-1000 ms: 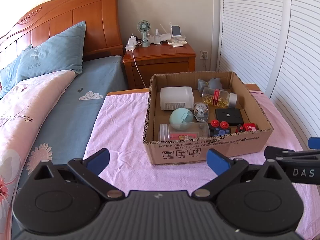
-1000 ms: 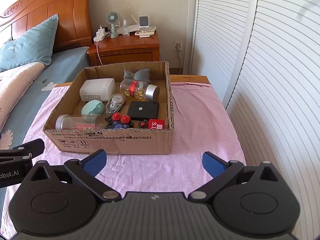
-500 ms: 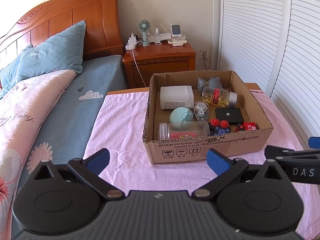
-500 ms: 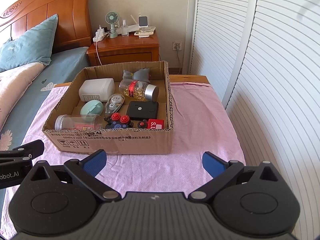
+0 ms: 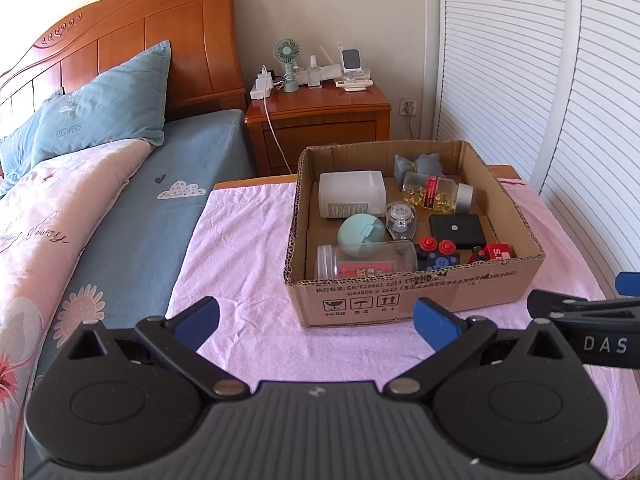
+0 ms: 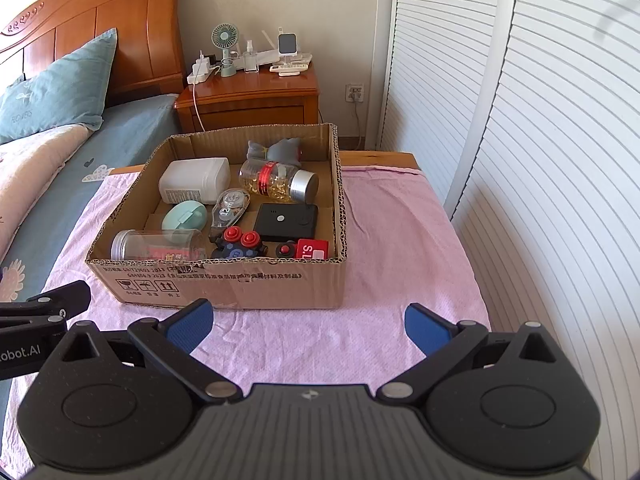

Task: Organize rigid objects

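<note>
We hold the left gripper [image 5: 316, 318] low over the near edge of the desk [image 5: 248, 344], its blue-padded fingers [image 5: 434, 322] spread wide and empty. The right gripper [image 6: 306, 322] sits level beside it, fingers [image 6: 426, 328] likewise released, grasping nothing. Both point toward a corrugated cardboard box [image 6: 224, 288] resting on the soft pink cloth [image 6: 384, 280] that covers the desk. Inside the box lie hard things: a clear plastic jar [image 6: 158, 244] on its side at the near wall, a round mint-green case [image 6: 184, 216], a white squarish bottle [image 6: 194, 180], a clear bottle of golden capsules [image 6: 278, 182] with a silver cap, a flat black box [image 6: 288, 222], a tape dispenser [image 6: 230, 208] and a small toy with two red buttons [image 6: 240, 242].
</note>
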Demonstrator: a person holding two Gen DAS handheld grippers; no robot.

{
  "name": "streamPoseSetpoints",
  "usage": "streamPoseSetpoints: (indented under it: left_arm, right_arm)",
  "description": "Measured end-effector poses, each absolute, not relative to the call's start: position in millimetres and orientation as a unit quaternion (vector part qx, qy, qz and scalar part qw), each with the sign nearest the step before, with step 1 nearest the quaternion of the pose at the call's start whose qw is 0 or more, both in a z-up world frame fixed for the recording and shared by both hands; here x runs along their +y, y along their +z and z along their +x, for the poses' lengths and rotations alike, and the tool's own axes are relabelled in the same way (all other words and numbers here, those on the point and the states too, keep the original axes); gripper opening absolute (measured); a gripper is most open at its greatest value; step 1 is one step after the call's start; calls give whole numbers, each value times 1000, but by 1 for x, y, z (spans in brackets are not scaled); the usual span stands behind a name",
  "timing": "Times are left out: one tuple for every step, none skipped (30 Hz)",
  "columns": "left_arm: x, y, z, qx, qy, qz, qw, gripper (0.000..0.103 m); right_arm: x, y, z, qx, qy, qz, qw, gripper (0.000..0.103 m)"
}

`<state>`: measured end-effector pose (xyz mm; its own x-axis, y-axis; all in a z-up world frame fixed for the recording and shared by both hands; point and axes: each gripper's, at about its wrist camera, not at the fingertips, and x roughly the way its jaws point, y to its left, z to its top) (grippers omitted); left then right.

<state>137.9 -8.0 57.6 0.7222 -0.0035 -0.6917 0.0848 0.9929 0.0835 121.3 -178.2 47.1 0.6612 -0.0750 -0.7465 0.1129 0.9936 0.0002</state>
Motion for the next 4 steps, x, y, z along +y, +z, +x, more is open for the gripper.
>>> streamPoseSetpoints:
  left_arm:
    - [-8, 58, 138, 372, -24, 55, 926, 102]
    - [-8, 58, 138, 372, -24, 55, 926, 102]
    - [-8, 58, 137, 373, -24, 55, 926, 102]
    - [-8, 58, 137, 373, -24, 55, 926, 102]
  right_arm:
    - [-178, 47, 121, 408, -52, 23, 911, 103]
    - [-179, 47, 121, 408, -52, 24, 911, 103]
    - [-178, 48, 121, 408, -51, 24, 911, 103]
    - [-178, 48, 121, 407, -51, 24, 912, 103]
